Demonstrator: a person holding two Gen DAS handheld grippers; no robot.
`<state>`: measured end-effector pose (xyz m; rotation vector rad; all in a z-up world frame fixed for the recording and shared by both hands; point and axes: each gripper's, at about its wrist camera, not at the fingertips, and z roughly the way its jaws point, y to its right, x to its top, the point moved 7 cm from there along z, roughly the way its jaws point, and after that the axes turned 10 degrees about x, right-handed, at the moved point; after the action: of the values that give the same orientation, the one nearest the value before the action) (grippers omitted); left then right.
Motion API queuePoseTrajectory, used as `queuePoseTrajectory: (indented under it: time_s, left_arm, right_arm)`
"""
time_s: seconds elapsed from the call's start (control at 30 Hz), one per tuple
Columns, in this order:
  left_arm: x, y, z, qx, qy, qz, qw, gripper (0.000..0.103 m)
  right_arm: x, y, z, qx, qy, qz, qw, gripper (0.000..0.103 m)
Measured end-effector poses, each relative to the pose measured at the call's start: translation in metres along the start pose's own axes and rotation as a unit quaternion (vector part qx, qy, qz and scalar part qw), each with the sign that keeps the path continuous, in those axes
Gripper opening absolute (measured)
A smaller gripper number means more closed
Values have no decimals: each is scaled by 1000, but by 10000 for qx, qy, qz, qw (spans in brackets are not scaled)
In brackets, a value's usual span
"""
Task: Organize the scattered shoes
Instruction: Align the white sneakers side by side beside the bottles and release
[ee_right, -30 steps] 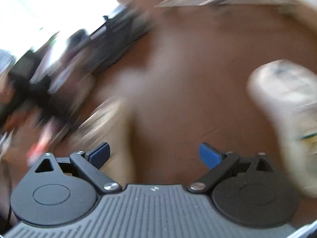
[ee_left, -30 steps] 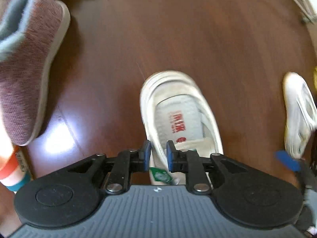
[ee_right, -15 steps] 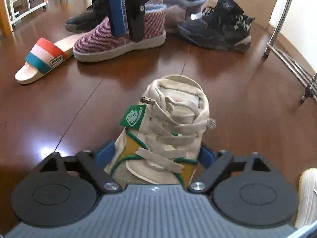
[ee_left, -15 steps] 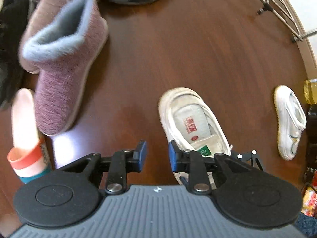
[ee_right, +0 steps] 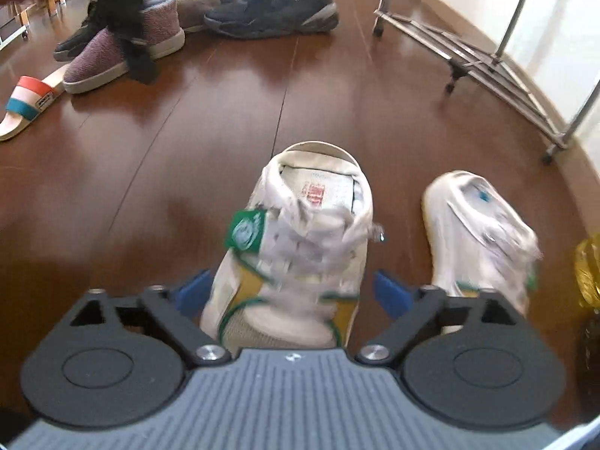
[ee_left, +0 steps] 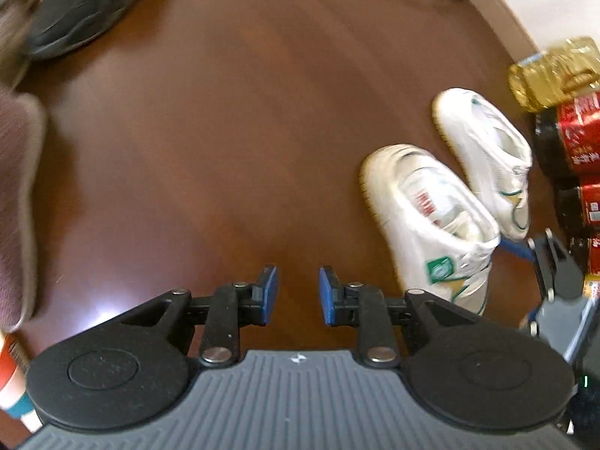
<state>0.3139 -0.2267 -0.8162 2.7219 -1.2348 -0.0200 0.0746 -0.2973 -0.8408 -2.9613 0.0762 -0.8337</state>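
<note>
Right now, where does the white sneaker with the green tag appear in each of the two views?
Left wrist view: the white sneaker with the green tag lies right of centre, beside the empty left gripper.
Right wrist view: it sits at bottom centre, between the open jaws of the right gripper.
Shared landmark: the second white sneaker, just to its right.

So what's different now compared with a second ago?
The left tongs let go of the white sneaker and drew off to its side, now empty. The sneaker now sits close beside its mate. The right tongs straddle its toe; the jaws have just been opening and do not press on it. The shoes at the back stayed put.
</note>
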Motion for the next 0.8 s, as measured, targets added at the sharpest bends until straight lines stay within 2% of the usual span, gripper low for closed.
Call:
queuePoseTrajectory:
  time_s: [0.13, 0.23, 0.33, 0.53, 0.6, 0.67, 0.7, 0.73, 0.77, 0.8]
  left_arm:
    - [23, 33, 16, -285, 143, -126, 9994, 30]
    - [35, 62, 36, -378, 138, -228, 9989, 34]
    - [35, 79, 59, -425, 50, -365, 9984, 34]
    - [26, 86, 69, -86, 145, -328, 9993, 35]
    - [28, 87, 64, 22, 193, -255, 9995, 34]
    - [28, 87, 60, 128, 270, -199, 9994, 35]
    - [28, 88, 62, 145, 271, -193, 9993, 35]
    - [27, 88, 66, 142, 249, -199, 9994, 35]
    - [26, 89, 69, 138, 226, -206, 9994, 35]
    - [26, 90, 73, 146, 212, -210, 9994, 34]
  right_arm:
    - [-21, -19, 9, -211, -122, 597, 9979, 99]
    - [-27, -18, 19, -647, -228, 721, 9950, 87]
    - [-33, -10, 20, -530, -197, 1114, 9922, 83]
    - [-37, 5, 15, -560, -134, 1007, 9933, 82]
    - [-40, 8, 12, -707, -124, 757, 9945, 82]
    - [-44, 10, 6, -777, -184, 684, 9945, 90]
    - [-46, 10, 2, -746, -164, 747, 9943, 89]
    - [-47, 11, -2, -716, -144, 809, 9940, 84]
    - [-50, 12, -5, -682, -140, 911, 9934, 70]
    - [-52, 12, -5, -653, -154, 1042, 9923, 70]
